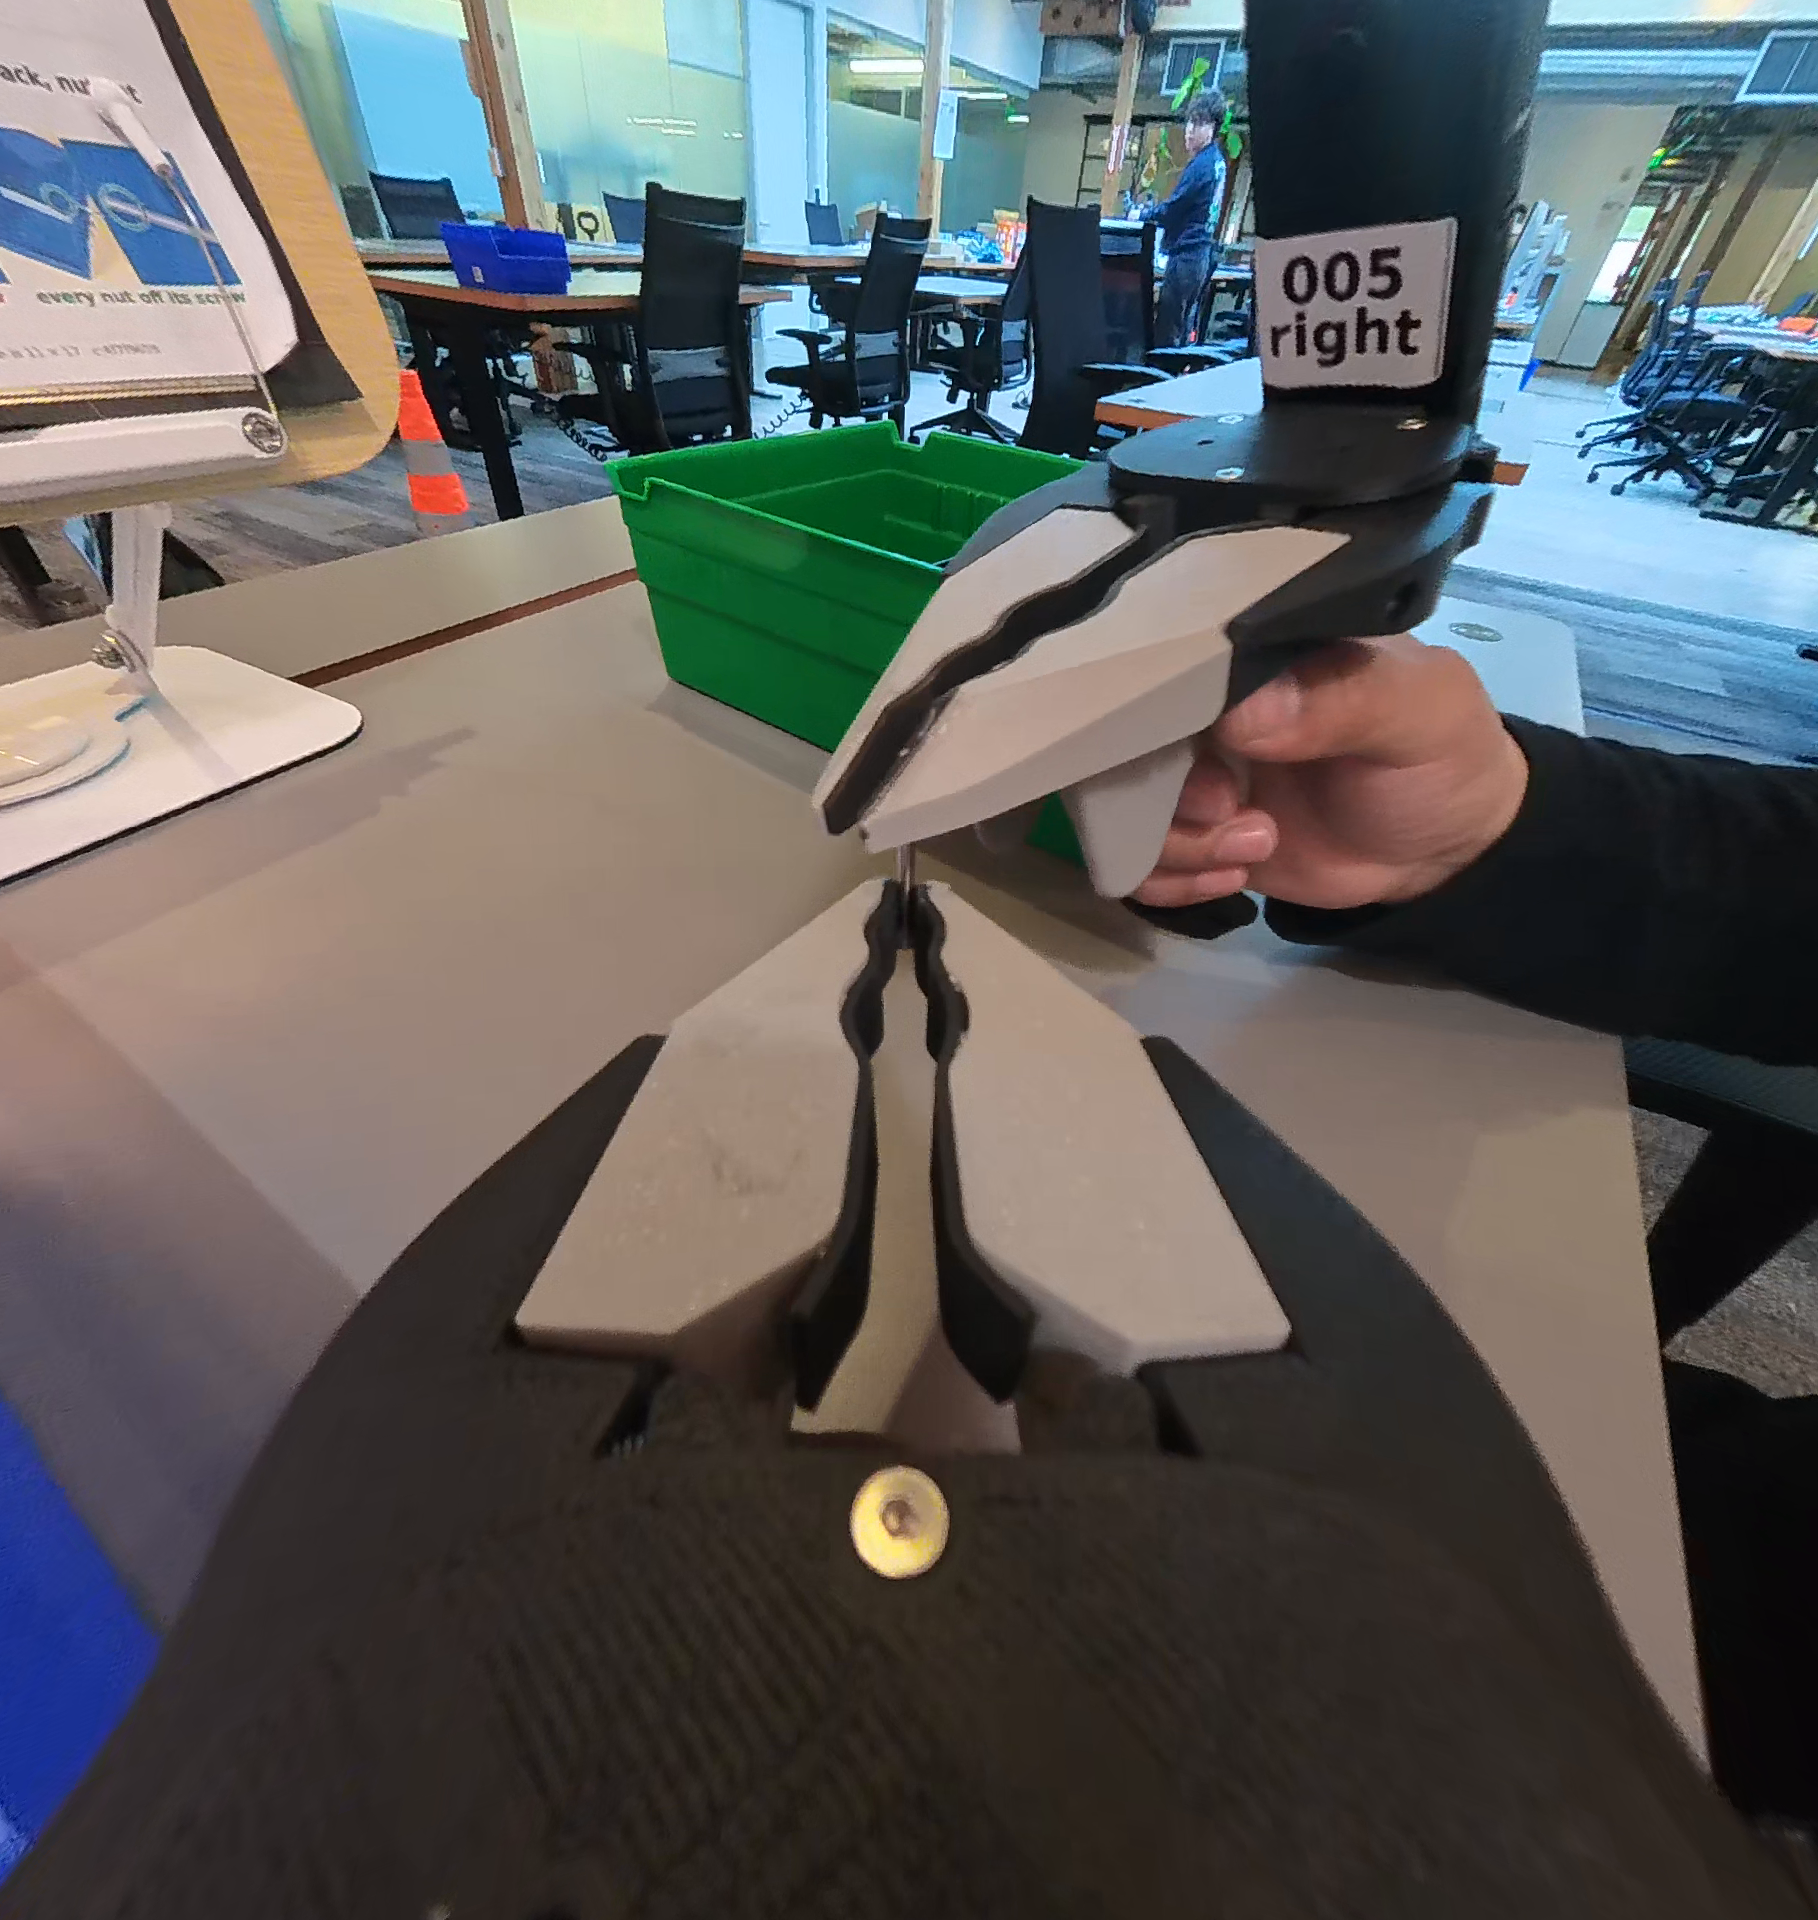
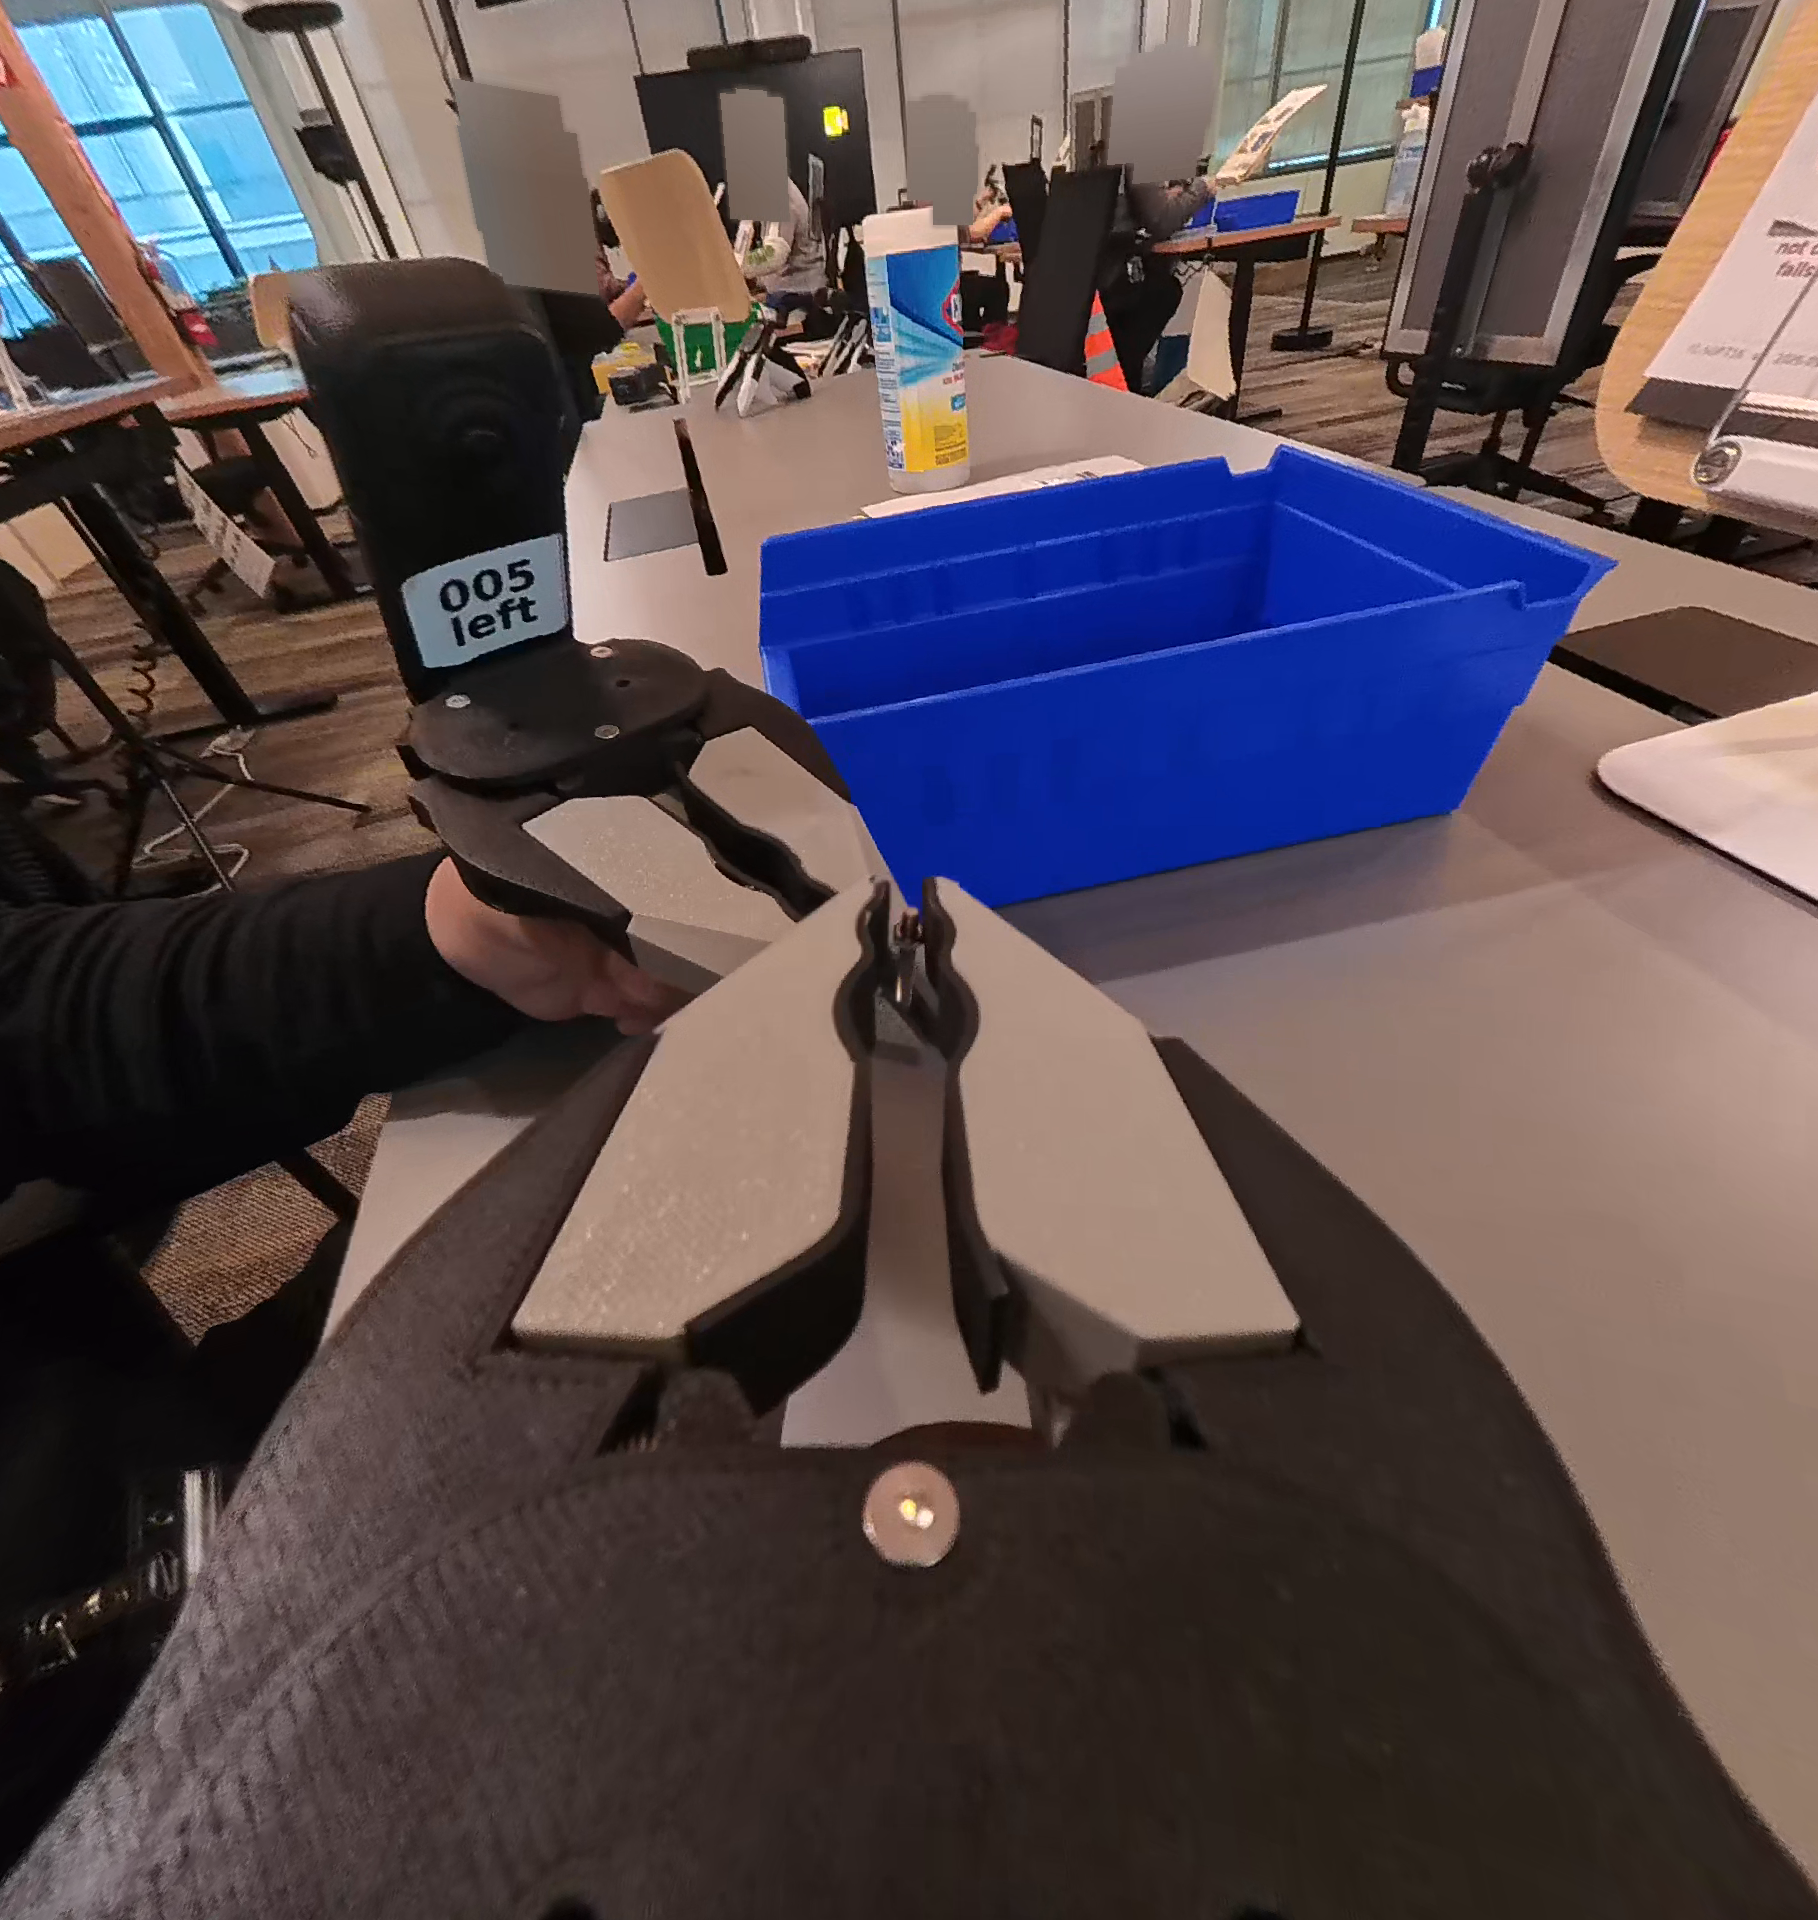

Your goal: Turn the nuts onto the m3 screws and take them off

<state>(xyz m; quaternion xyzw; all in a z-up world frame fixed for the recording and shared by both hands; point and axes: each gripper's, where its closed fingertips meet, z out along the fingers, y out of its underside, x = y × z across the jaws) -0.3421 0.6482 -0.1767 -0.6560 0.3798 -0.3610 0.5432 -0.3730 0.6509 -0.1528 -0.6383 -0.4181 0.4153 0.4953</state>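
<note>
The left hand-held gripper [image 1: 903, 902] is nearly closed, its tips pinching a thin m3 screw [image 1: 910, 868] that stands up above the grey bench [image 1: 469, 935]. The right hand-held gripper [image 2: 903, 904] is also narrow and grips a small metal part, probably the nut [image 2: 907, 928], at the screw's top. Each hand-held gripper carries a white label with printed text. A green bin [image 1: 780, 582] and a blue bin [image 2: 1144, 748] stand behind, and a wipes canister [image 2: 915, 353] with a printed label stands farther back.

Sitting in an open office with a grey bench [image 1: 385, 935] up front. Standing behind: rows of desks [image 1: 572, 286] and black chairs [image 1: 692, 312], wooden posts [image 1: 500, 104], glass partitions [image 1: 417, 94]. Showing patterned carpet [image 2: 261, 1236] underfoot. Letting daylight in through big windows [image 2: 157, 187] at left.
</note>
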